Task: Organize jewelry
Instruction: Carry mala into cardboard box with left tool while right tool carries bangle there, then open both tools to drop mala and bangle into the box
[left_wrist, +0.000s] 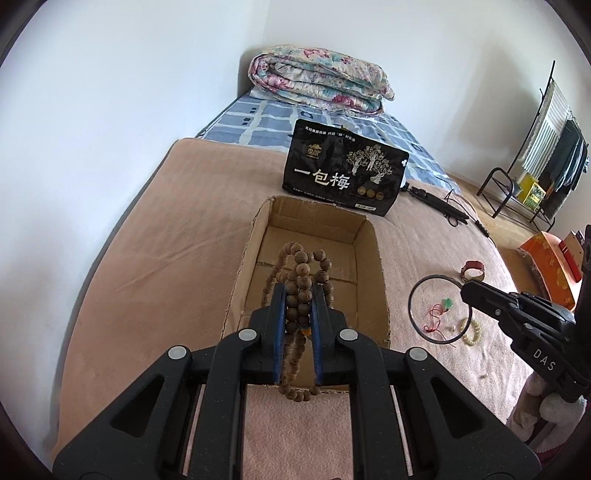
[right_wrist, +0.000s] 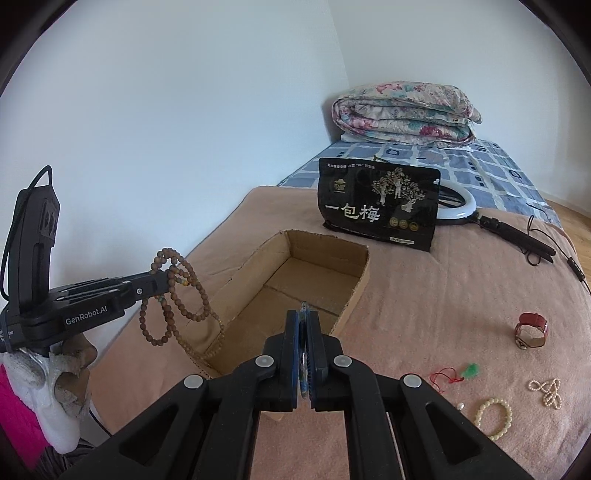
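Observation:
My left gripper (left_wrist: 299, 291) is shut on a long string of wooden beads (left_wrist: 303, 273), whose loops hang over the near end of an open cardboard box (left_wrist: 369, 258) on the pink blanket. From the right wrist view, the same left gripper (right_wrist: 162, 284) holds the beads (right_wrist: 173, 317) just left of the box (right_wrist: 325, 247). My right gripper (right_wrist: 304, 315) is shut on a thin dark ring (right_wrist: 304, 305), seen edge-on between its pads. In the left wrist view the right gripper (left_wrist: 466, 290) holds that ring (left_wrist: 410, 306) above the blanket, right of the box.
Loose on the blanket to the right lie a red watch strap (right_wrist: 532, 328), a green pendant on red cord (right_wrist: 469, 371), a cream bead bracelet (right_wrist: 493, 417) and a pearl piece (right_wrist: 546, 391). A black snack bag (right_wrist: 380, 206) and a ring light (right_wrist: 458, 206) lie behind the box.

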